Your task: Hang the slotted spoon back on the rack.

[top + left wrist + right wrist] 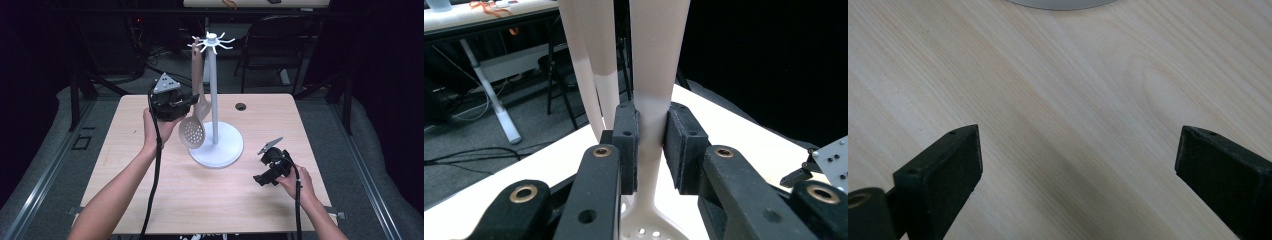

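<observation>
Above wooden table [165, 200], left tool [651, 150] pinching slotted spoon [193, 131] handle beside stand [215, 100]; right tool [1078, 170] spread.

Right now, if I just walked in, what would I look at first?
Probably the tall white rack standing in the middle of the wooden table, with hooks spread out at its top like spider legs. Next, the pale slotted spoon hanging beside its pole, its handle pinched by the left gripper. The right gripper waits wide open over bare wood near the table's right edge.
</observation>
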Demonstrator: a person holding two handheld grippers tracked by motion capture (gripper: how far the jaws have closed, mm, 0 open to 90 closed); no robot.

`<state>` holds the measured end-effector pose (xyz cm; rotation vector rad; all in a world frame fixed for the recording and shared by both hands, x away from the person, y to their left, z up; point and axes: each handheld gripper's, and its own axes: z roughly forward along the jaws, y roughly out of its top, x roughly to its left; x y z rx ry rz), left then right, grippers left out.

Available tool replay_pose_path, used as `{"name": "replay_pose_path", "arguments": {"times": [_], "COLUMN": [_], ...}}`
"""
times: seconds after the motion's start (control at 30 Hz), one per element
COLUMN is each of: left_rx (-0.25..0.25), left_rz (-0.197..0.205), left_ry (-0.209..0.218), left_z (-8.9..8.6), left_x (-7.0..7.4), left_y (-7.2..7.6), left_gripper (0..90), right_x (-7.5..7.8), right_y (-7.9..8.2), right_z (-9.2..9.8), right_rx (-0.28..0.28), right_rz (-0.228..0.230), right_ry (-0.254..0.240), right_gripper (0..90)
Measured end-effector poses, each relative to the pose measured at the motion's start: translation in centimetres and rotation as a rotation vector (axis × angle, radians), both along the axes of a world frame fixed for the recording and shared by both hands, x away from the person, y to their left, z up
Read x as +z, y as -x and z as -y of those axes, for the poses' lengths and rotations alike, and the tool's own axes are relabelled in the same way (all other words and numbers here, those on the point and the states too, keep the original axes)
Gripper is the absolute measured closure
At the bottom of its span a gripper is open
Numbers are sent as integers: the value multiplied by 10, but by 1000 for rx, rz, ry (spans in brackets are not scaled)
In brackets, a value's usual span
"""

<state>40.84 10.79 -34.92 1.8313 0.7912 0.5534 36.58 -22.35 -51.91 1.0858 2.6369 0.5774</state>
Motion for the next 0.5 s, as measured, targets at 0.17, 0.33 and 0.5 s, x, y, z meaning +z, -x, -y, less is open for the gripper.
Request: {"name": "replay_pose_path", "arguments": {"times": [0.17, 0.33, 0.5], "left_rx": [2, 7, 10], "left_rz": [-1, -4, -18], "left_ry": [-12, -18, -28], "left_z": [3, 8, 11], "left_x": [1, 1, -3], "left_y": [-3, -7, -13], "left_gripper": [765, 765, 764], "right_x": [0, 0, 0], "right_y": [0, 0, 0], "right_z": [0, 0, 0], "right_rx": [1, 1, 2], "right_rz": [0, -1, 0], "right_ry": [9, 6, 9], "right_gripper": [44, 44, 44]}}
